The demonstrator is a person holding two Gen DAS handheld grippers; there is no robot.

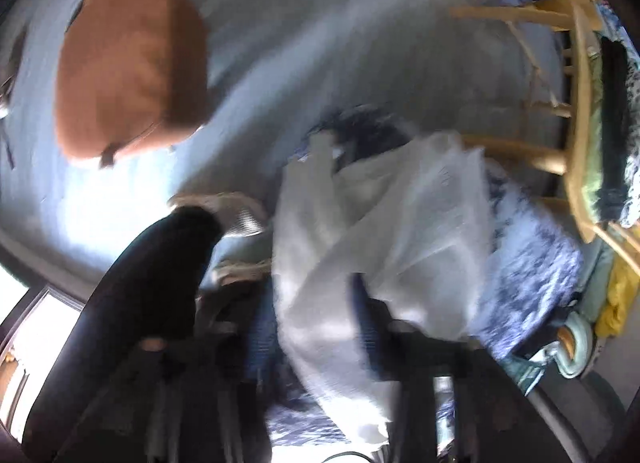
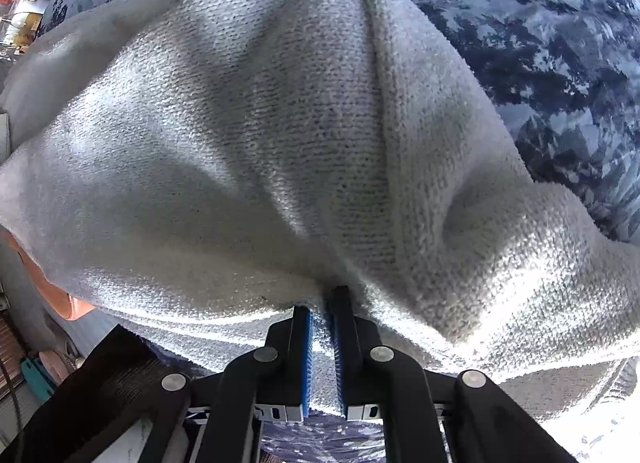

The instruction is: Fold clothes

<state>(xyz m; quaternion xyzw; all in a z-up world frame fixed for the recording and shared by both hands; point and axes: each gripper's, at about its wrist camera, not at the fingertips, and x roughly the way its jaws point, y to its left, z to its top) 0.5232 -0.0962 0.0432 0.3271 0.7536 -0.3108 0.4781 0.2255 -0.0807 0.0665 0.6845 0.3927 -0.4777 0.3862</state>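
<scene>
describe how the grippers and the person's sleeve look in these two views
The right gripper is black, with two straight fingers lined with ribbed bright blue pads, angular black linkage arms and round silver pivot pins. A small white printed label sits at the base of each finger. The left gripper is blurred: only dark fingers with blue pads show. A black long sleeve covers the person's arm.

Bare sheet (image 1: 280, 43) beyond brown pillow (image 1: 132, 63); wooden rail (image 1: 580, 123) blocks right.
</scene>
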